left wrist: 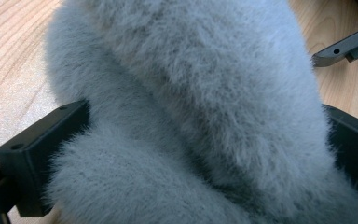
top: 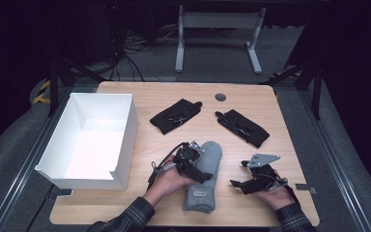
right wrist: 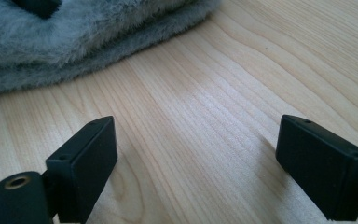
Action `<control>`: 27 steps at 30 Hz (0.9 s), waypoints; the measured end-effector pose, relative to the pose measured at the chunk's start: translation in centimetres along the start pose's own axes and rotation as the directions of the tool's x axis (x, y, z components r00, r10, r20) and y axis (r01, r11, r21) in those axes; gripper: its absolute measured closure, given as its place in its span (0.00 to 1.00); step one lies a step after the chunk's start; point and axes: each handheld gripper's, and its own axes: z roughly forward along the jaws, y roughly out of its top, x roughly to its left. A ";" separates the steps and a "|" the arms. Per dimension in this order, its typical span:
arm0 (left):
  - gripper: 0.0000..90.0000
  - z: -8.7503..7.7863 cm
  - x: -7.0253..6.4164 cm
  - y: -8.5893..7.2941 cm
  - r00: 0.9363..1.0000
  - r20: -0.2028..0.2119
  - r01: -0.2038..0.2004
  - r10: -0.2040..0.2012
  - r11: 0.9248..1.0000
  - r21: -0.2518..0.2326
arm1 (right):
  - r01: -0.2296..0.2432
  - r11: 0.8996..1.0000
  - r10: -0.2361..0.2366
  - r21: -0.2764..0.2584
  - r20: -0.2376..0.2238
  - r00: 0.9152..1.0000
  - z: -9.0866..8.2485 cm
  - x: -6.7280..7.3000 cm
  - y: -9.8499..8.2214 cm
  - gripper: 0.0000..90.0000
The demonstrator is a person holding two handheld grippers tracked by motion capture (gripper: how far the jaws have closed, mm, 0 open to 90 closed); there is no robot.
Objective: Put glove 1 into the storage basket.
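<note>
**Left hand-held gripper straddling a grey fuzzy mitten near the front edge of the tabletop**

A grey fuzzy mitten [top: 204, 176] is lying near the middle of the tabletop's [top: 251, 212] front edge, its cuff pointing toward the person and its rounded tip pointing toward the back. A small dark label [top: 199, 193] is sitting on the cuff; the writing on it is too small to read.

The left hand-held gripper [top: 199, 174] is lying across the mitten, held by the person's left hand [top: 166, 181]. In the left gripper view its jaws are standing one on each side of the mitten [left wrist: 191, 116], pressing into the fur, so it is grasping the mitten.

The right hand-held gripper [top: 236, 183] is resting just to the right of the mitten, held by the right hand [top: 275, 195], a grey three-cornered plate on top. In the right gripper view its jaws are spread wide apart over bare wood, released and gripping nothing, with the mitten's edge [right wrist: 84, 42] lying ahead of them.

Two black gloves are lying farther back: one [top: 175, 116] near the centre of the tabletop, the other [top: 242, 127] toward the right edge, well apart from each other. A white open box [top: 125, 140] is standing at the left edge, overhanging the tabletop. A small dark round cap [top: 220, 97] is sitting near the back edge.
</note>
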 end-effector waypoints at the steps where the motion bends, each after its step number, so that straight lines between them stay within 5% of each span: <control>1: 0.00 0.0 0.0 0.0 1.000 -0.002 0.000 0.000 1.000 -0.001 | 0.004 1.000 -0.004 0.000 0.002 1.000 0.0 0.0 0.0 0.14; 4: 0.01 0.0 -0.1 -0.1 1.000 0.000 -0.010 0.010 1.000 -0.006 | 0.011 1.000 -0.011 -0.006 0.007 1.000 0.1 0.1 -0.1 0.14; 15: 0.46 -0.6 0.2 -0.2 0.993 0.112 -0.036 0.037 0.999 -0.007 | 0.012 1.000 -0.012 -0.016 0.003 1.000 0.1 0.0 -0.2 0.14; 21: 0.66 -1.2 0.0 0.0 0.993 0.103 -0.061 0.061 0.998 -0.009 | 0.013 1.000 -0.013 -0.016 0.003 1.000 0.1 0.0 -0.2 0.14; 27: 0.74 -1.7 -0.1 0.2 0.993 0.101 -0.054 0.053 0.999 0.000 | 0.012 1.000 -0.012 -0.016 0.003 1.000 0.0 0.0 -0.2 0.14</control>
